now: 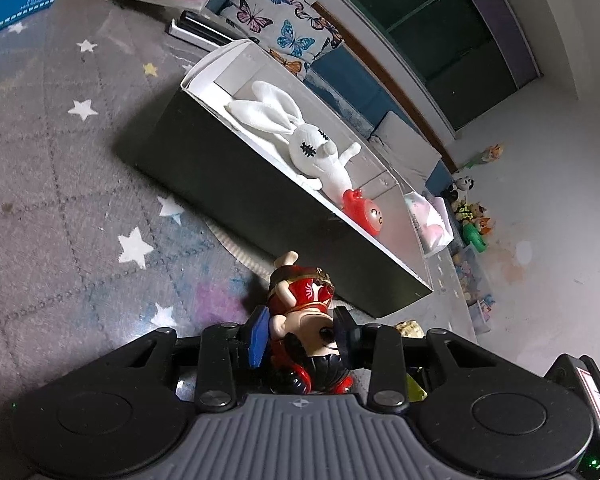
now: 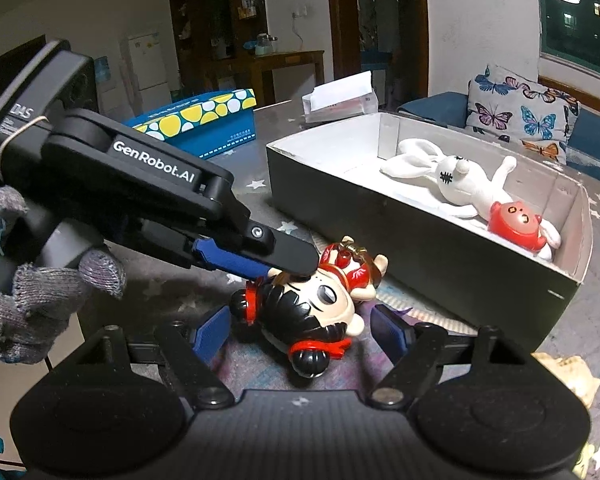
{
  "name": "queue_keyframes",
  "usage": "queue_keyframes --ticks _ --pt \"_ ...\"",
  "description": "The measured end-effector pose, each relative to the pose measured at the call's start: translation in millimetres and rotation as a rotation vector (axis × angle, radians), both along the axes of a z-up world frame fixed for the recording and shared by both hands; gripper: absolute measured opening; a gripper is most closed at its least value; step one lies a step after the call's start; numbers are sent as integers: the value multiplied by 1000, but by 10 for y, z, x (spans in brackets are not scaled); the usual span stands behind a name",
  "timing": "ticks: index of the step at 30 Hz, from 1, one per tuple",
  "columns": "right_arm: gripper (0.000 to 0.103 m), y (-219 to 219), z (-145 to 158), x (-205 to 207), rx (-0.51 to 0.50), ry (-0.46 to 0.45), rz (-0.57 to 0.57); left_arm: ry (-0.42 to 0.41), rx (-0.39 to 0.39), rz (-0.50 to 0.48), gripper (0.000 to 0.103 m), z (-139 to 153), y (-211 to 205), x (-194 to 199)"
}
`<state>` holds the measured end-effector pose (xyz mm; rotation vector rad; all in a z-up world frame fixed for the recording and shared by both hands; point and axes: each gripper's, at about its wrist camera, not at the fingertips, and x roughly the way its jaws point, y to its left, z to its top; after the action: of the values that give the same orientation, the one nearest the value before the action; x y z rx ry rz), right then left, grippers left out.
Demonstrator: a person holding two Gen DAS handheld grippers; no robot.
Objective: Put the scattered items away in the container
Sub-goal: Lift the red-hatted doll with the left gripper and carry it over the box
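Observation:
A doll (image 1: 304, 292) with black hair buns and a red dress lies on the star-patterned mat, just in front of the dark box (image 1: 220, 168). My left gripper (image 1: 302, 320) is shut on the doll, one blue pad on each side of its head. In the right wrist view the left gripper (image 2: 284, 270) reaches in from the left onto the doll (image 2: 328, 300). My right gripper (image 2: 302, 320) stands open, its pads flanking the doll's head without pressing. The box (image 2: 380, 240) holds a white plush rabbit (image 2: 456, 180) and a red round toy (image 2: 516, 224).
A gloved hand (image 2: 40, 300) holds the left gripper. Behind the box are a butterfly cushion (image 2: 528, 116), a blue carton with yellow spots (image 2: 204, 120) and a tissue pack (image 2: 340, 100). A pale shell-like object (image 2: 568, 376) lies at the right. Small toys (image 1: 472, 216) crowd the floor beyond.

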<state>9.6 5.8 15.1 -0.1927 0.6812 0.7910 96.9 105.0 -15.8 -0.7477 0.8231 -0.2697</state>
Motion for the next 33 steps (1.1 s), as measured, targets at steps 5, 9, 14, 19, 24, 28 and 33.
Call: queue_keyframes --ticks 5,9,14,19,24,28,33 --pt "78 -42 28 -7 -5 -8 5 4 -2 3 37 5 23 21" --pt "77 -101 40 1 -9 -10 -5 5 -5 1 38 1 29 30" --pt "72 -101 3 64 1 12 -17 11 -13 2 39 -9 25 64" --pt "65 -66 -27 87 27 37 -4 14 -15 -5 40 -24 27 96" --pt "61 -51 -74 88 19 52 6 15 -14 -11 41 -23 30 105" --pt "57 -41 -99 99 32 68 6 21 -5 -16 43 -33 17 125" --pt "56 -19 -105 83 29 65 -2 17 4 -24 43 -36 -14 120"
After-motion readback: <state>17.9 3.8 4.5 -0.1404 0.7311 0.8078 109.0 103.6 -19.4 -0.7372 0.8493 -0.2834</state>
